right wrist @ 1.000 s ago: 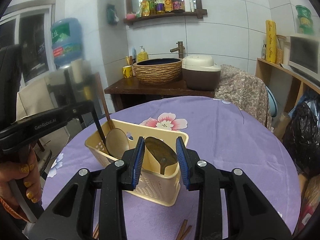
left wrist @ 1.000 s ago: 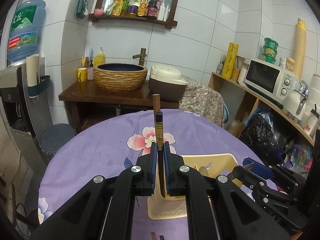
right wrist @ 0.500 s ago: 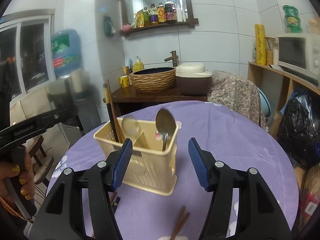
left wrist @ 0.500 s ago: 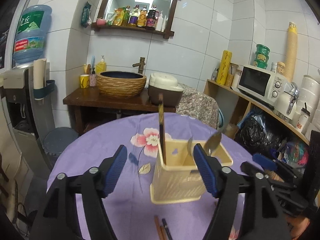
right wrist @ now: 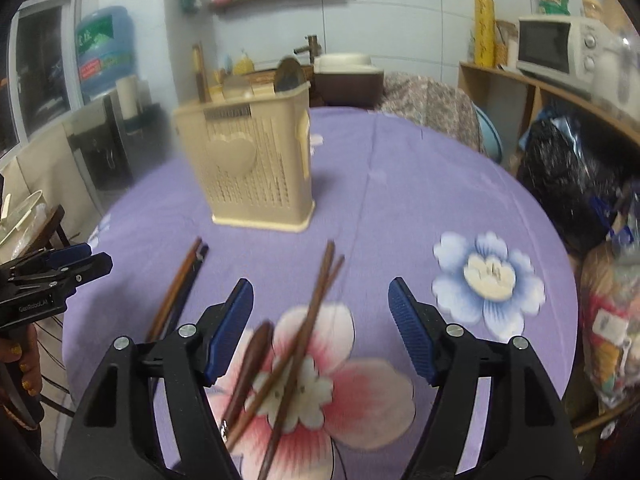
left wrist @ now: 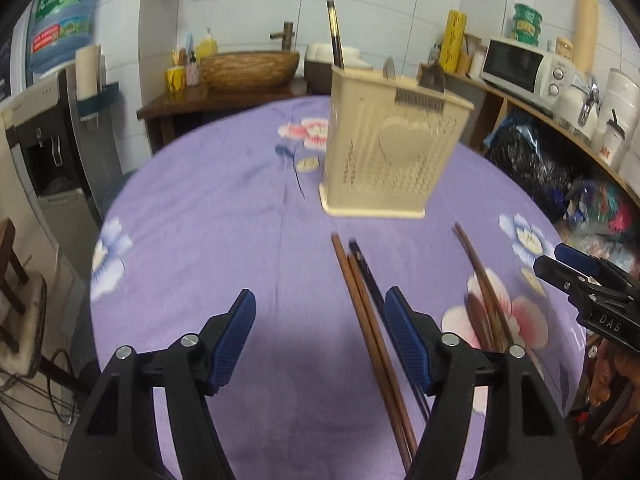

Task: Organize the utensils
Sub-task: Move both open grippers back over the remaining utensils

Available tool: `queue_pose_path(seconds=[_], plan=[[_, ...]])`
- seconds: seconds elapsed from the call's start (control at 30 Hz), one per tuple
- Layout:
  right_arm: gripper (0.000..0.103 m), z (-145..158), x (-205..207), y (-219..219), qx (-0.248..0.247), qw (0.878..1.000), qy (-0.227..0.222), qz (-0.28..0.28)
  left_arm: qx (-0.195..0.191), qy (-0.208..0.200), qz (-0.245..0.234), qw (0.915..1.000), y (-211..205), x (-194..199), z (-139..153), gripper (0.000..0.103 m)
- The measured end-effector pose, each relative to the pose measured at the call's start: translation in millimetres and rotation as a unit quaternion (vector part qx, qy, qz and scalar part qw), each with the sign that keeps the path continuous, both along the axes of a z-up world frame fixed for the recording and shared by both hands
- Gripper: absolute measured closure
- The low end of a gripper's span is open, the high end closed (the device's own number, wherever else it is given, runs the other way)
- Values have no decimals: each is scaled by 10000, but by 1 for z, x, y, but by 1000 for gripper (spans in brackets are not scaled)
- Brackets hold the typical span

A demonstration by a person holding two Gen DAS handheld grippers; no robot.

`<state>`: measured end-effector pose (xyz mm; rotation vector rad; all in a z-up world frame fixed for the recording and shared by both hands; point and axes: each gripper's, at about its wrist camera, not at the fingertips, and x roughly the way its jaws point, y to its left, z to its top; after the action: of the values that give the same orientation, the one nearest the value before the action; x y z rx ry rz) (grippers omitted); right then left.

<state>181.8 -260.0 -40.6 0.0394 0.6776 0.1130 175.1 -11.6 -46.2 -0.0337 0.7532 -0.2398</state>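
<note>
A cream plastic utensil basket (left wrist: 390,148) (right wrist: 256,164) stands on the purple flowered tablecloth (left wrist: 224,216). A dark chopstick (left wrist: 334,32) and spoon heads stick out of its top. My left gripper (left wrist: 320,316) is open and empty, low over the cloth; brown and dark chopsticks (left wrist: 368,320) lie by its right finger. My right gripper (right wrist: 320,312) is open and empty above a brown chopstick pair (right wrist: 308,328) and a wooden spoon (right wrist: 250,360) lying on the pink flower. Another chopstick group (right wrist: 176,292) lies to its left.
The round table's edge curves close on both sides. A shelf with a microwave (left wrist: 520,66) and bags runs along the right. A wooden stand with a woven basin (left wrist: 250,66) is behind the table. A water dispenser (left wrist: 52,128) stands at left.
Both grippers have opened wide and pulled back and down from the basket. The left one let go of the dark chopstick, which now stands in the basket. The spoon sits in the basket too.
</note>
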Motion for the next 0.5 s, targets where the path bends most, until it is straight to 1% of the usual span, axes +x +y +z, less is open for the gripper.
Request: queue_pose_path(seconds=[0.07, 0.17, 0.27, 0.5], plan=[[33, -9, -8, 1, 3, 10000, 96, -10, 20, 169, -68, 9998, -2, -3, -11, 46], [33, -20, -16, 2, 88, 9997, 233, 28, -58, 382, -147, 9991, -5, -8, -22, 53], [33, -24, -17, 3, 80, 9995, 303, 8, -14, 458, -177, 9988, -10, -12, -29, 56], [33, -24, -21, 8, 126, 9995, 290, 64, 148, 614, -297, 9976, -25, -18, -41, 59]])
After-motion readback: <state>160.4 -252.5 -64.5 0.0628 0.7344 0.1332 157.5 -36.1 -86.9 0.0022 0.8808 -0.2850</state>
